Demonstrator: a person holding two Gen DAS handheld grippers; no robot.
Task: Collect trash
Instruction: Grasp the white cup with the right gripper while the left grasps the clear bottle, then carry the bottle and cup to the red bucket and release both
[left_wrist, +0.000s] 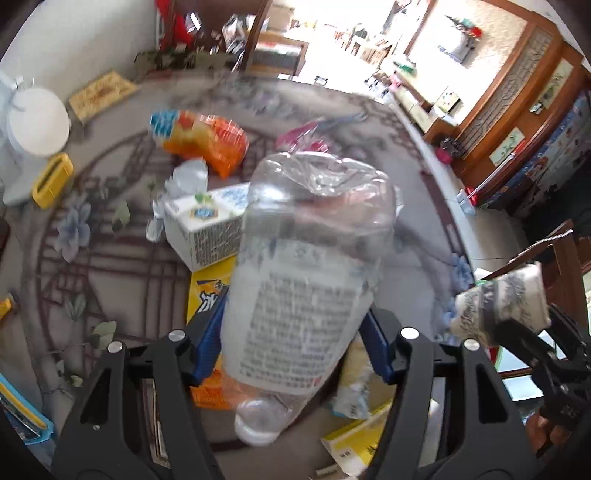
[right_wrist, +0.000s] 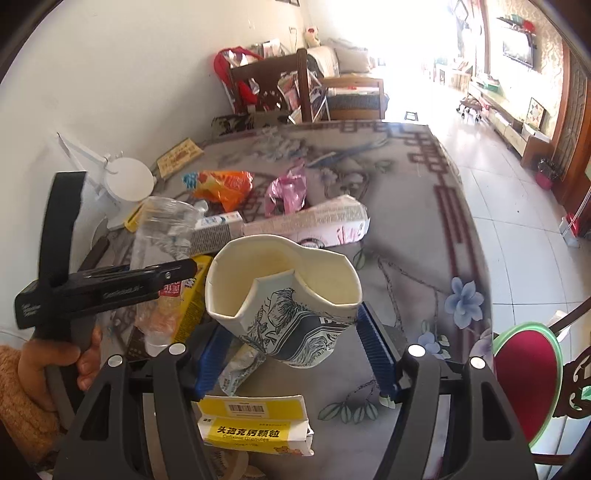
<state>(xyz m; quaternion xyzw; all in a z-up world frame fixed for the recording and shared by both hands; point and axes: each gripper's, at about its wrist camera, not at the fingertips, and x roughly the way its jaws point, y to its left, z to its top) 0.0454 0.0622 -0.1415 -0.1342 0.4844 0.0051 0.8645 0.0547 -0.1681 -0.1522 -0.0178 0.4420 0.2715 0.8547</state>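
Left gripper (left_wrist: 295, 347) grips the clear bottle (left_wrist: 306, 266) (cap toward camera); right gripper (right_wrist: 291, 354) clasps the dented paper cup (right_wrist: 284, 295) above the tabletop (right_wrist: 406, 229).

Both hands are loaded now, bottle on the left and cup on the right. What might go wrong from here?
The clear plastic bottle is slick and already crumpled; held near its cap end, it may slip from the left gripper. The paper cup is dented inward where the right gripper squeezes it, so it may collapse and drop. Both would land back on the littered table.

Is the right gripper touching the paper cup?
Touching. The right wrist view shows the paper cup dented and squeezed between the right gripper's blue pads.
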